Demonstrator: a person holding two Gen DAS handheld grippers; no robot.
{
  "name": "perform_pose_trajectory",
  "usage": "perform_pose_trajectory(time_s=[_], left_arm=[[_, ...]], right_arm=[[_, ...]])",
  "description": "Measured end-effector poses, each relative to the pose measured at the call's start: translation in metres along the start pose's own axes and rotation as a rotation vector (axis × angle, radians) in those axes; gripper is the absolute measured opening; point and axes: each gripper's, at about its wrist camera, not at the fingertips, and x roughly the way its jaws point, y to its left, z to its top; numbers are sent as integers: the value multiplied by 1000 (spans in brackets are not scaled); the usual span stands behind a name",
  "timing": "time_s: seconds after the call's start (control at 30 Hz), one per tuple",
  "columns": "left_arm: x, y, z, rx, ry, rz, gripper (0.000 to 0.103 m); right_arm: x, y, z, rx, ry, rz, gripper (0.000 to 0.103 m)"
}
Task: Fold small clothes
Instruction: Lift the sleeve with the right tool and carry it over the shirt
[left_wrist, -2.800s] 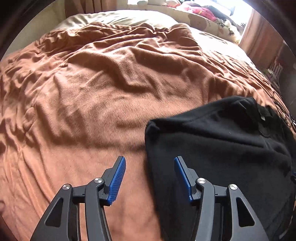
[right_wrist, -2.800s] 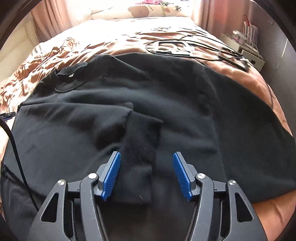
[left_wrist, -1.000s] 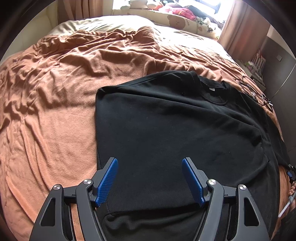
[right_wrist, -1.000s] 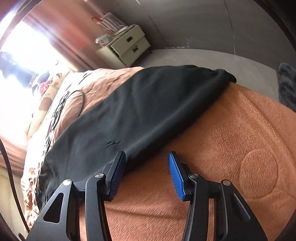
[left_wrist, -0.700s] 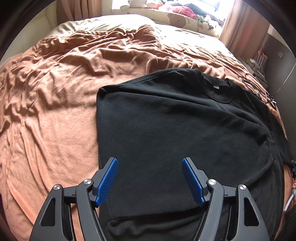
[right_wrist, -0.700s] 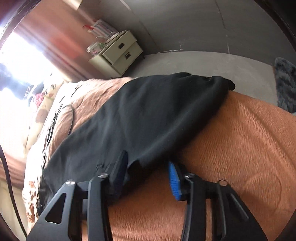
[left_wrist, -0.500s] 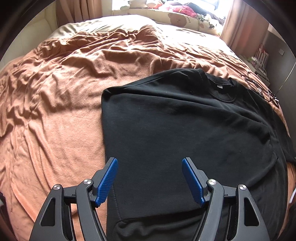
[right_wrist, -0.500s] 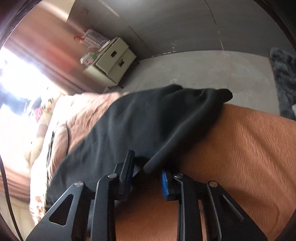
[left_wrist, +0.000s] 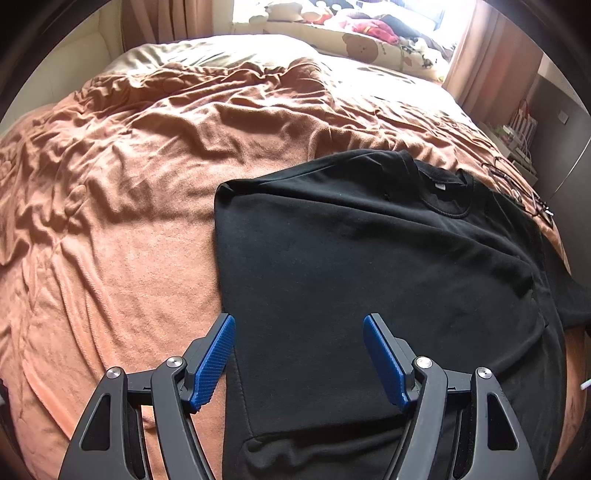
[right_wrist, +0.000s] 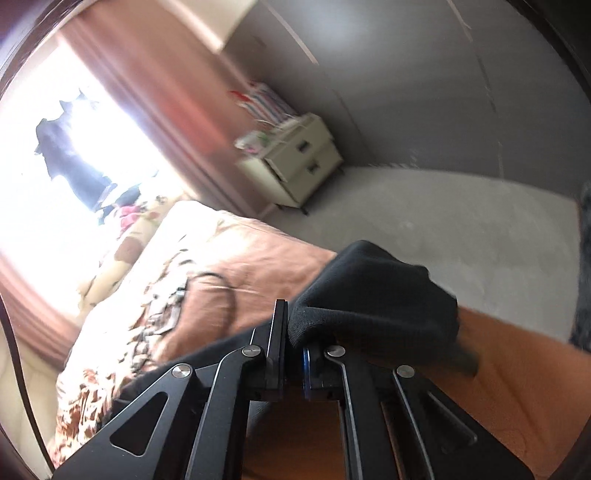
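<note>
A black sweatshirt (left_wrist: 369, 258) lies on the brown blanket (left_wrist: 129, 184), its left side folded in with a straight edge, the collar at the far right. My left gripper (left_wrist: 299, 354) is open and empty, hovering over the sweatshirt's near part. My right gripper (right_wrist: 293, 354) is shut on a fold of the sweatshirt's black fabric (right_wrist: 373, 299) and holds it lifted above the blanket near the bed's right edge.
Black cables (left_wrist: 517, 184) lie on the blanket beyond the collar. A white nightstand (right_wrist: 303, 166) stands on the grey floor beside the bed. Pillows and soft toys (left_wrist: 351, 40) line the head of the bed by the window.
My right gripper closed on the sweatshirt's right edge and lifted it, tilting upward. My left gripper stayed open and shifted slightly over the garment.
</note>
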Motion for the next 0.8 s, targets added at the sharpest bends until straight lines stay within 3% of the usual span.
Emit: perform_pose_trajectory(time_s=[0.5,0.73,0.8], left_arm=[[-41,19,-4,-49,-38,-35,73],[-59,37,-9,-69,-57,-29,74],[-61,42,-11,-75,-57,-27,74]], right_arm=[[-41,157,-19,-248,27,280,3],[-16,204,-28,-350,78,368,3],[-4,201,-12,-356,102,401,3]])
